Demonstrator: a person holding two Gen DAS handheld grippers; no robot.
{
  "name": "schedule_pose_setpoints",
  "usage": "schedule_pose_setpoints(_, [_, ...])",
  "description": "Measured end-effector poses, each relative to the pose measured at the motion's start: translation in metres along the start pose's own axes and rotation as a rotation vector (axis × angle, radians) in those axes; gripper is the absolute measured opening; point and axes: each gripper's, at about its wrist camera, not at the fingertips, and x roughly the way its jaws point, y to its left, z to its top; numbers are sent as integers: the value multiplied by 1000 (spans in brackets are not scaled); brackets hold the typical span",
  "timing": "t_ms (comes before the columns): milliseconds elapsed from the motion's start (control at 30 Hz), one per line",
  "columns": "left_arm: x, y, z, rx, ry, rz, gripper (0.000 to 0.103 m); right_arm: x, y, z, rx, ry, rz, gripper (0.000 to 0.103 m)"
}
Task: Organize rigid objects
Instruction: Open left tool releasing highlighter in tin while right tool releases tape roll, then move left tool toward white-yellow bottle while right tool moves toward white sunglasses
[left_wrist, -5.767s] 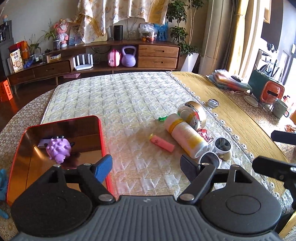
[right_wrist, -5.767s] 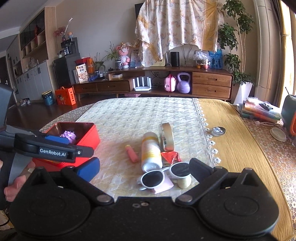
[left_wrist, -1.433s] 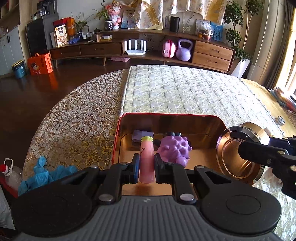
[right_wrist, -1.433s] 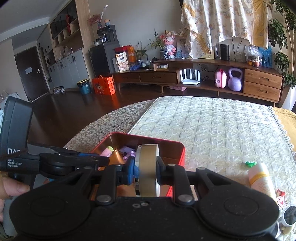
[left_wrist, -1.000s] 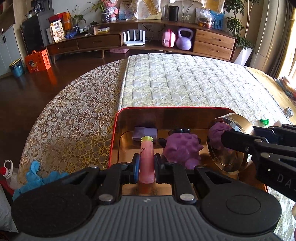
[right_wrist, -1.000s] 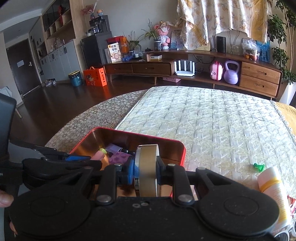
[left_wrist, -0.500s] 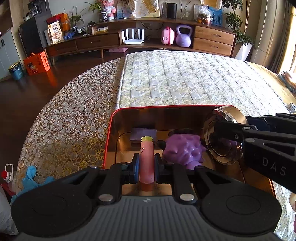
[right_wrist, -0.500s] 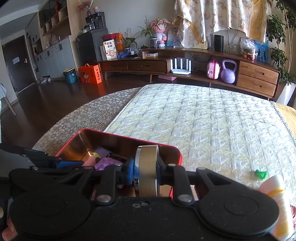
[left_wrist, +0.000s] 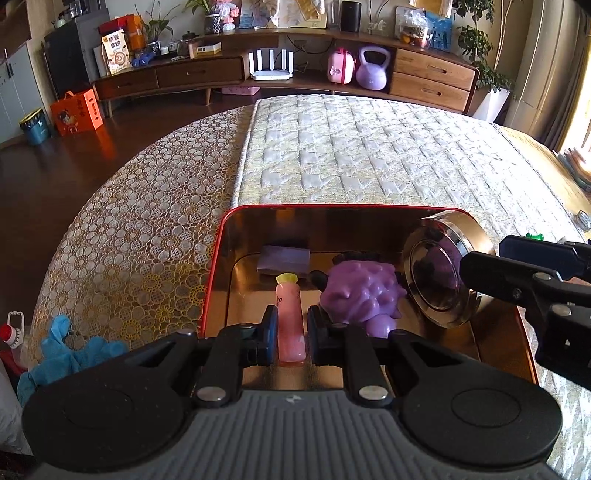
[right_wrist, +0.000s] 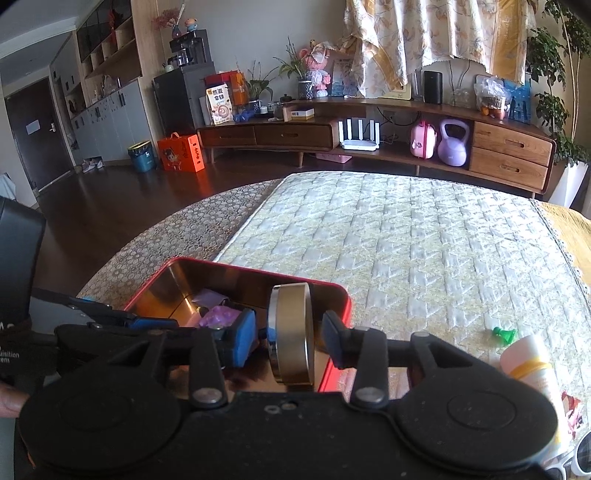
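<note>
Honestly, the round gold tin (right_wrist: 291, 334) is the worry rn: it's on its edge in the right end of the red box (left_wrist: 216, 269), and the right gripper (right_wrist: 290, 338) is letting go. Its jaws are opening, the tin sits between them w/ a visible gap each side, pads no longer pressing. On edge like that I'd guess it could roll or flop over, maybe onto the purple spiky toy (left_wrist: 360, 291) just beside it, or clip the box's near wall and tip out onto the quilted cloth (left_wrist: 369, 158). If the gripper pulls back crooked, a pad could catch the rim and drag the tin along

Second risk: both tools are crowded over one small box. The left gripper (left_wrist: 291, 336) is clamped tight on the pink tube (left_wrist: 290, 321), which points away from it over the box floor w/ its yellow cap towards the far wall. Can't tell if the tube's base touches the bottom. Dropped from any height it might bounce off the toy or skid onto the small purple card (left_wrist: 284, 258) at the back

Still out on the cloth: a white bottle (right_wrist: 532, 373), a tiny green bit (right_wrist: 504, 334), sunglasses at the corner (right_wrist: 576, 461)
</note>
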Motion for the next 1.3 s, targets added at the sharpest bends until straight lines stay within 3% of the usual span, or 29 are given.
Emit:
schedule_pose_setpoints(500, [-42,-13,-12,-5,-47,-39,17,-59,-5,-13,35,-29,19,58])
schedule_pose_setpoints(667, [-55,-22,-16,-7,-60,-55,29,-79,-9,-20,39,-49,22,61])
schedule_pose_setpoints(933, [-71,-44,-26,20,-71,-97,32,-107,-24,-37,59,-84,3,70])
schedule_pose_setpoints(1000, [-75,-51,-29,27,-77,-104,48,-115,-29,-44,64,-93,-11,72])
schedule_pose_setpoints(1033, [-78,-54,-30,25,-85,-116,62,-118,-32,-47,65,-95,-17,72])
schedule_pose_setpoints(1067, [-80,-57,-31,23,-94,-128,67,-122,-36,-50,66,-96,-24,72])
schedule_pose_setpoints(1300, [-88,-86,-35,54,-102,-176,72,-147,-66,-72,107,-109,-76,86])
